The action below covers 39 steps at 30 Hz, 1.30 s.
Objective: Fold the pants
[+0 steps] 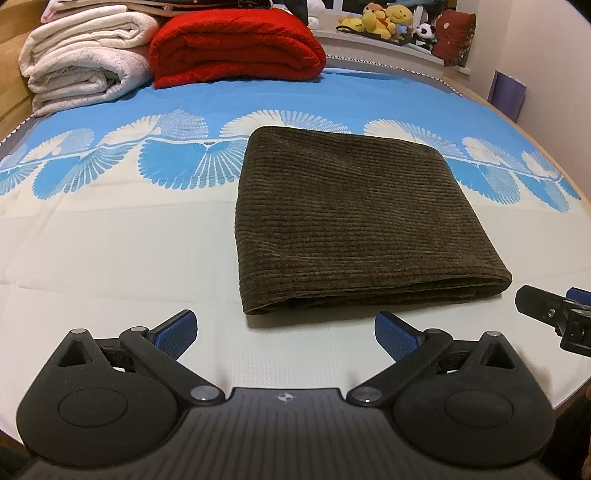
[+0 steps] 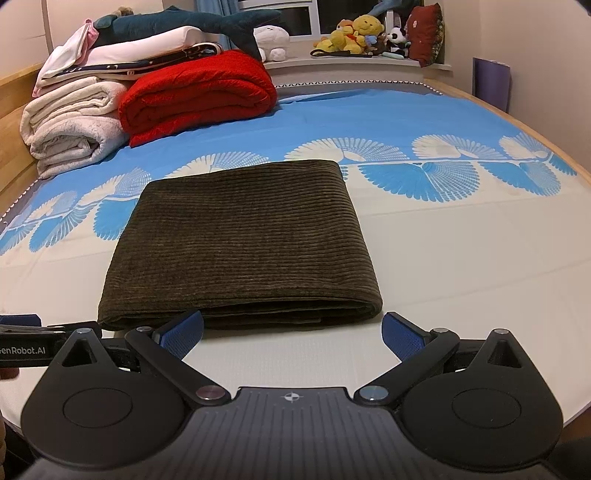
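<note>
The dark olive corduroy pants (image 1: 354,221) lie folded into a thick rectangle on the bed, also in the right wrist view (image 2: 243,243). The stacked fold edges face me. My left gripper (image 1: 285,328) is open and empty, just in front of the pants' near edge, a little to the left. My right gripper (image 2: 293,330) is open and empty, close to the near edge at the pants' right half. Its fingers also show at the right edge of the left wrist view (image 1: 546,310). Neither gripper touches the cloth.
The bed sheet (image 1: 110,240) is cream near me and blue with white fan patterns farther back. Folded white blankets (image 1: 81,62) and a red blanket (image 1: 232,48) are stacked at the far left. Plush toys (image 2: 362,33) sit on the windowsill. The wooden bed frame (image 2: 554,147) runs along the right.
</note>
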### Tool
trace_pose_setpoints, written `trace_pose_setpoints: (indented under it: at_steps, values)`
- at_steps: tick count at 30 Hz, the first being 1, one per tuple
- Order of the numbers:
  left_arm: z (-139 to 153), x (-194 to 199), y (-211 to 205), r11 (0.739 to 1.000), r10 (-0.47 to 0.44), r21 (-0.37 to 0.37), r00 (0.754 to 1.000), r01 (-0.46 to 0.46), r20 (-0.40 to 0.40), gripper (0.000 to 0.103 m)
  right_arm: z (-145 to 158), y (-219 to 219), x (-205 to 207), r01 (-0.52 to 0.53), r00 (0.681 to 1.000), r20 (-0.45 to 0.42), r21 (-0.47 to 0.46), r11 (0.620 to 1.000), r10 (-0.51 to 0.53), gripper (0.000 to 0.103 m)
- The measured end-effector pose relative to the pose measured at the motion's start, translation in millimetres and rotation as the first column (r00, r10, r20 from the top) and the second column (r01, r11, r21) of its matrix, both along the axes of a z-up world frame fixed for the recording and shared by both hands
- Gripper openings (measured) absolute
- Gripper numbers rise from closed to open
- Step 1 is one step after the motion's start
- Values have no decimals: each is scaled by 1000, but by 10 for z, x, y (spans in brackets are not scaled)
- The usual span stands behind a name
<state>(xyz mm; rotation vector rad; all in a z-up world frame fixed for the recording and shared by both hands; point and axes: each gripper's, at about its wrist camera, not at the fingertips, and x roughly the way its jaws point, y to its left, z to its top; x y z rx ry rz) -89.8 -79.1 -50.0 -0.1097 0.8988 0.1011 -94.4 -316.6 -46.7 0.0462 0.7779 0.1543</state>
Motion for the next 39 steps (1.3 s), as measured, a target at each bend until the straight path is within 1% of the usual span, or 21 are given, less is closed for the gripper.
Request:
trace_pose_setpoints:
  at_steps: [4, 15, 39]
  values:
    - [-4, 5, -2, 1000, 3, 6, 1000, -3, 1, 103, 2, -4, 3, 0, 1000, -1, 1, 1000, 0, 102]
    - [4, -10, -40, 999, -33, 25, 999, 32, 18, 103, 7, 5, 3, 2, 1000, -2, 1, 1000, -2, 102]
    - [-12, -8, -40, 999, -50, 21, 999, 49, 15, 103, -4, 13, -1, 2, 1000, -5, 6, 1000, -2, 102]
